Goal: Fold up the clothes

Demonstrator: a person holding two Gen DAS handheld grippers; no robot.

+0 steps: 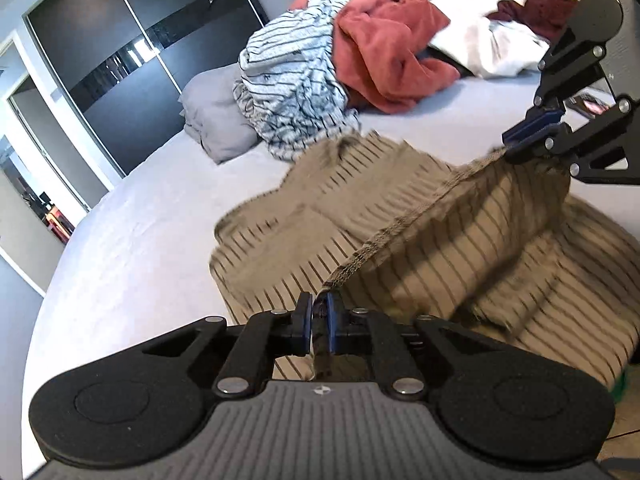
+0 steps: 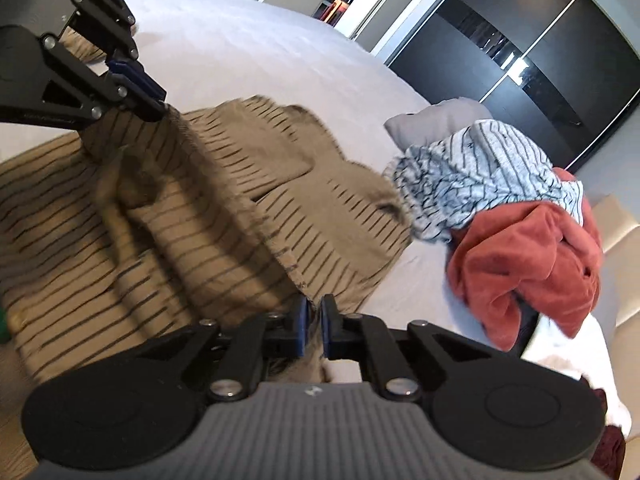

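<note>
Both the left tongs [image 1: 319,322] and right tongs [image 2: 314,326] are clamped on the tan striped sweater's [image 1: 420,220] ribbed hem. Folding has barely begun. Beyond them, the heap of clothes [image 1: 340,64] waits on the bed [image 1: 140,220].

A: Garment at frame centre?
B: Striped sweater [image 1: 400,216], tan with thin dark stripes.

A: The pile in the upper part of the frame?
B: Striped shirt [image 1: 296,92], pale grey-white with dark pinstripes; fleece [image 1: 384,52], rust red; one white cloth [image 1: 492,44]; one maroon piece [image 1: 548,12].

A: Bedding?
B: Bed sheet [image 1: 132,224] light grey, folded blanket [image 1: 216,120] grey.

A: Tools?
B: Each hand-held gripper black, blue pads [image 2: 304,324].
</note>
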